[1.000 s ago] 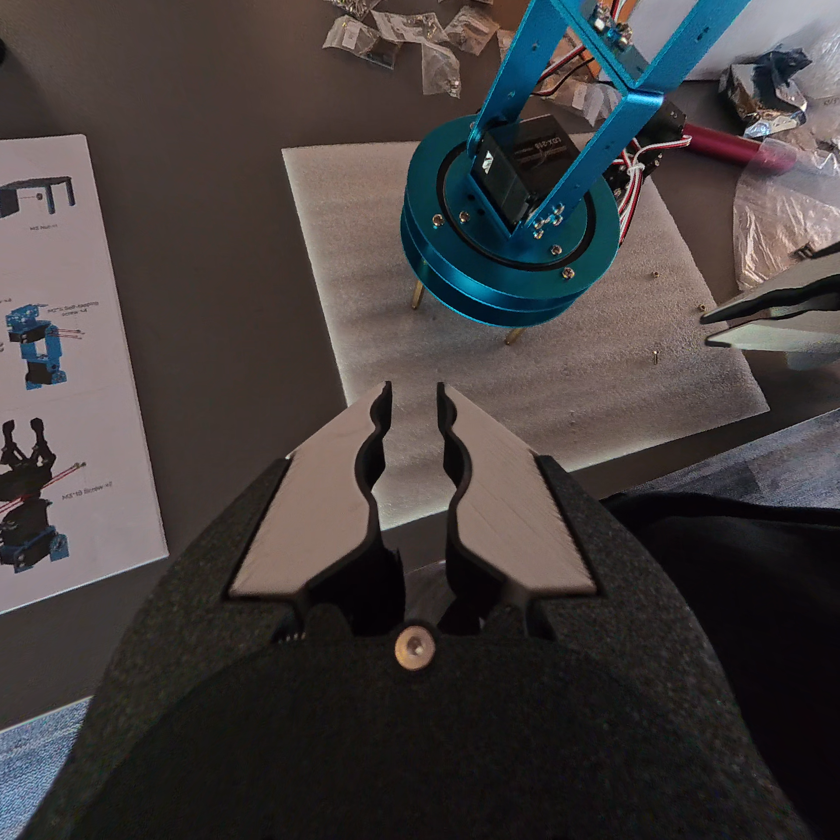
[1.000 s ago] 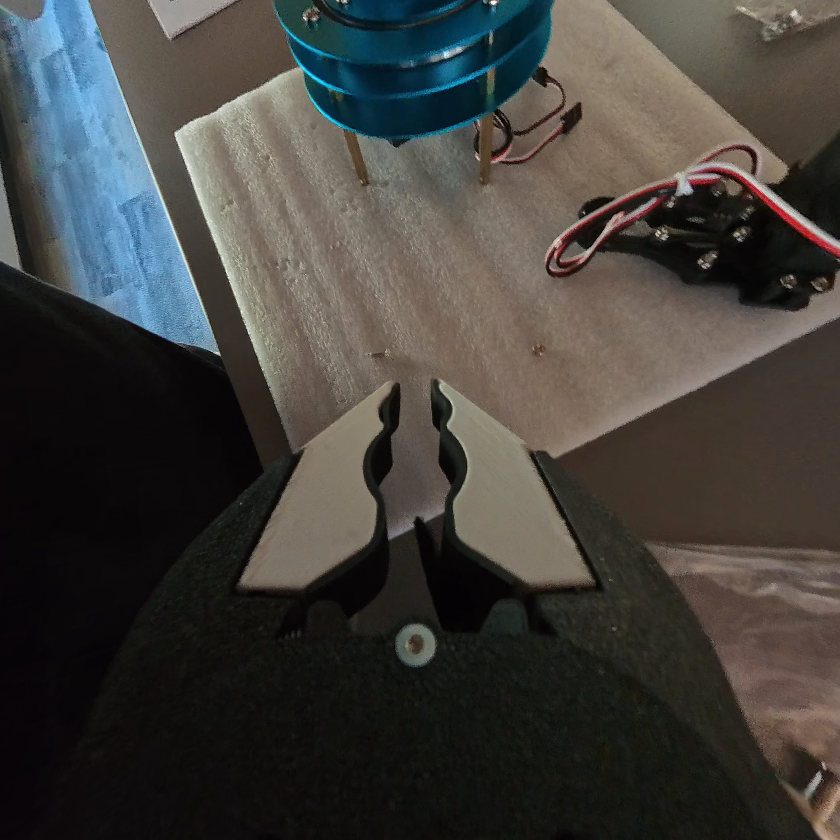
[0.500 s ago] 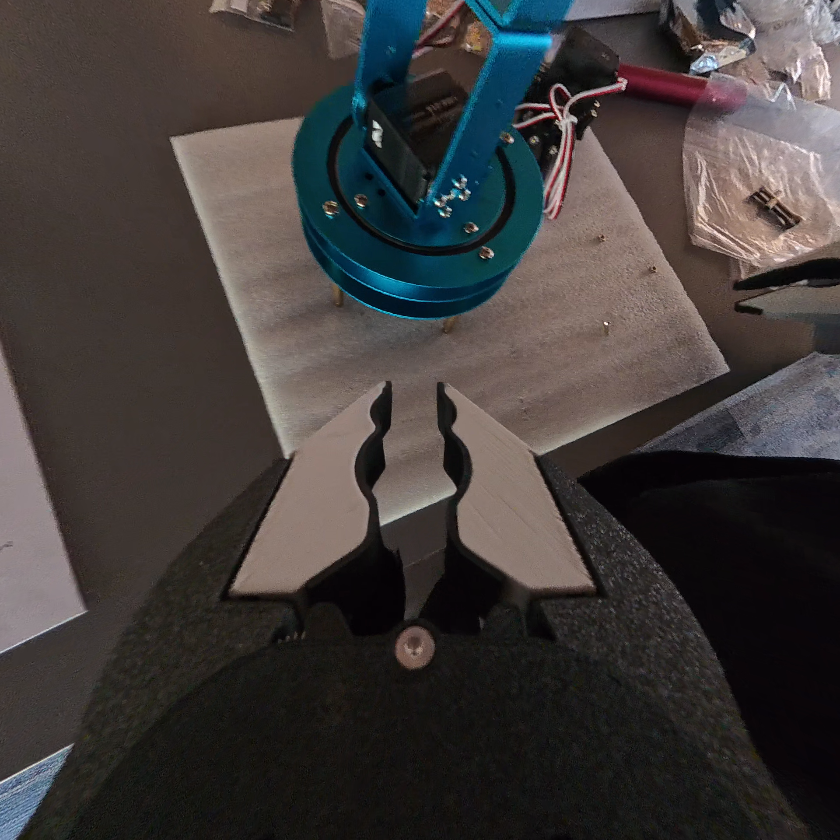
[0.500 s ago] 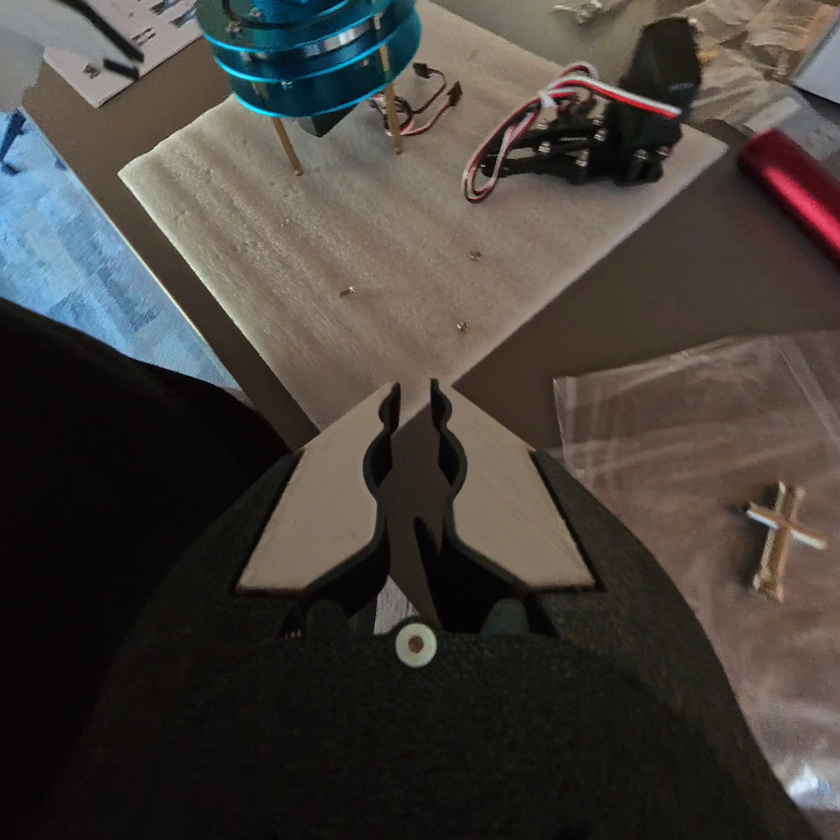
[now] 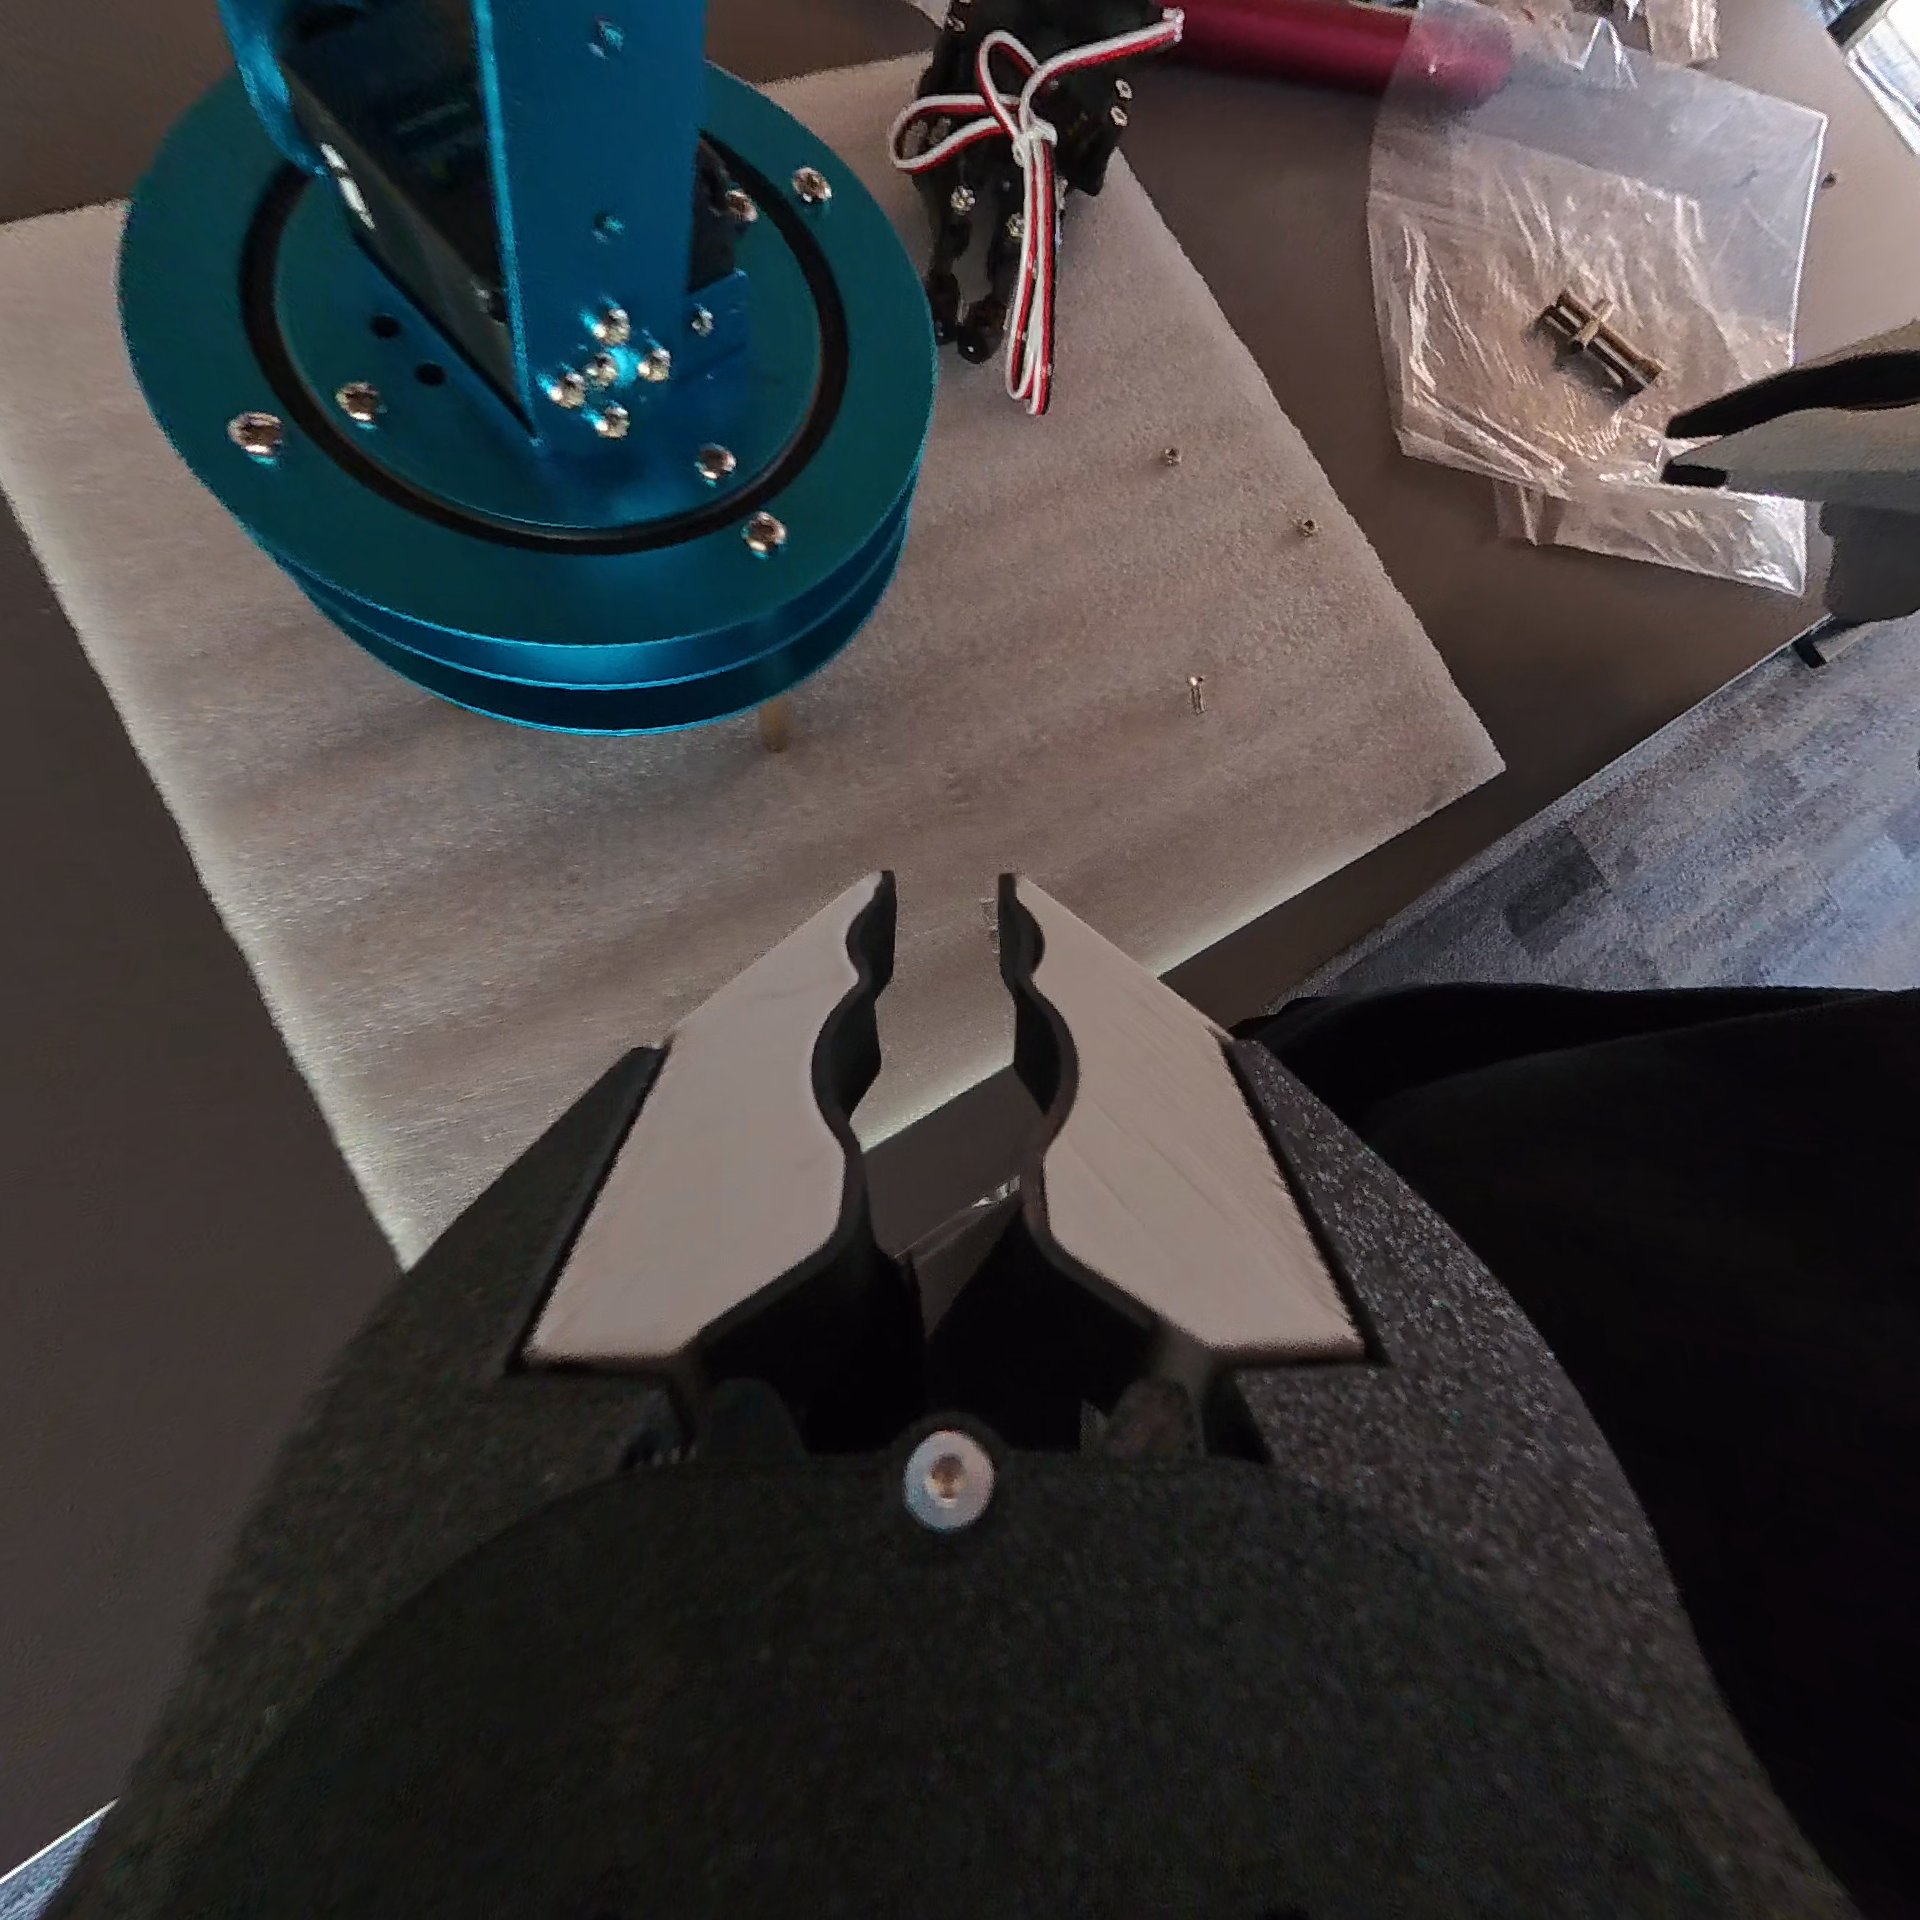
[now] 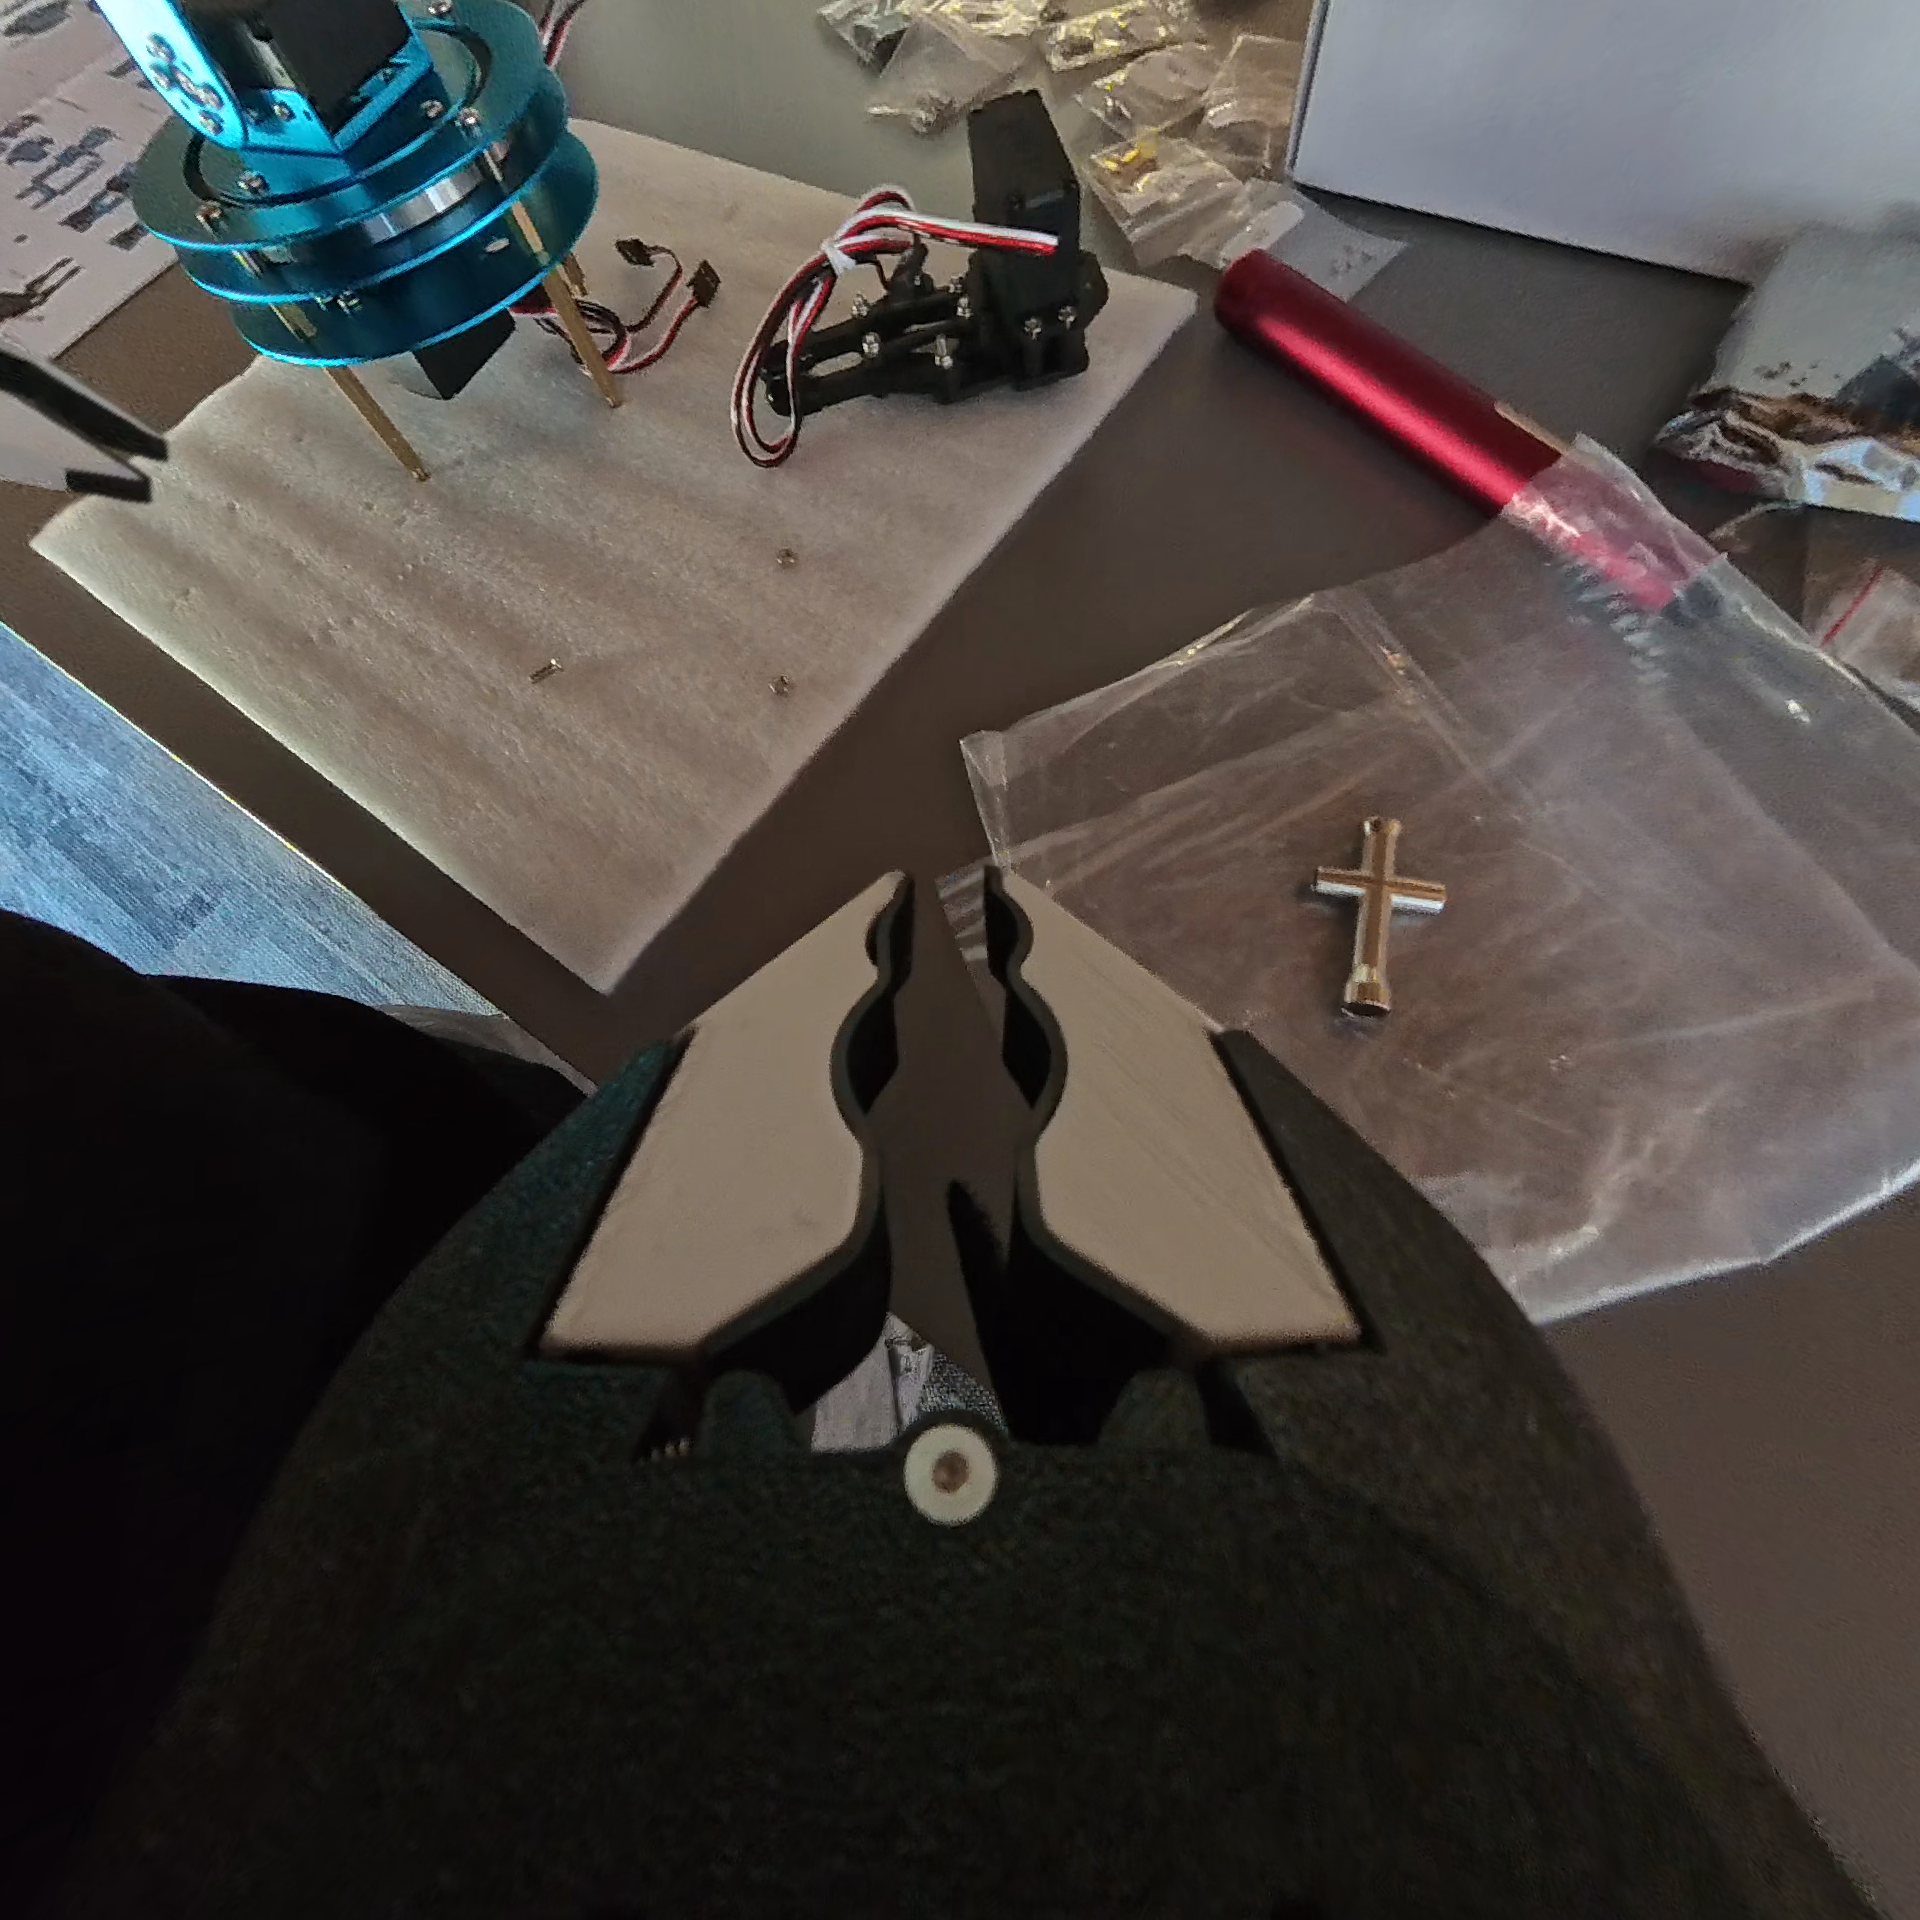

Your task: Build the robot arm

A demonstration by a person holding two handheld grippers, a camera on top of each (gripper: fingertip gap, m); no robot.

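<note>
Both grippers have swung rightward: left gripper (image 5: 940,894), jaws parted and empty, hovers over foam (image 5: 623,883); right gripper (image 6: 945,894), likewise, nears a slippery bag (image 6: 1507,935).

Blue turntable's upright (image 5: 582,135) cropped above

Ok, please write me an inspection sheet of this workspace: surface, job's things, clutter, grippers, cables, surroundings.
Surface: dark table with a white foam sheet on it.
Job's things: blue round base on brass legs, black claw part and three small screws, all on the foam.
Clutter: clear plastic bag with a metal cross wrench on it, red cylinder, small parts bags, white box.
Grippers: left gripper open, empty, over the foam's near edge; right gripper slightly open, empty, at the bag's corner.
Cables: red-white-black wires tied at the claw part.
Surroundings: grey carpet; printed sheet.
</note>
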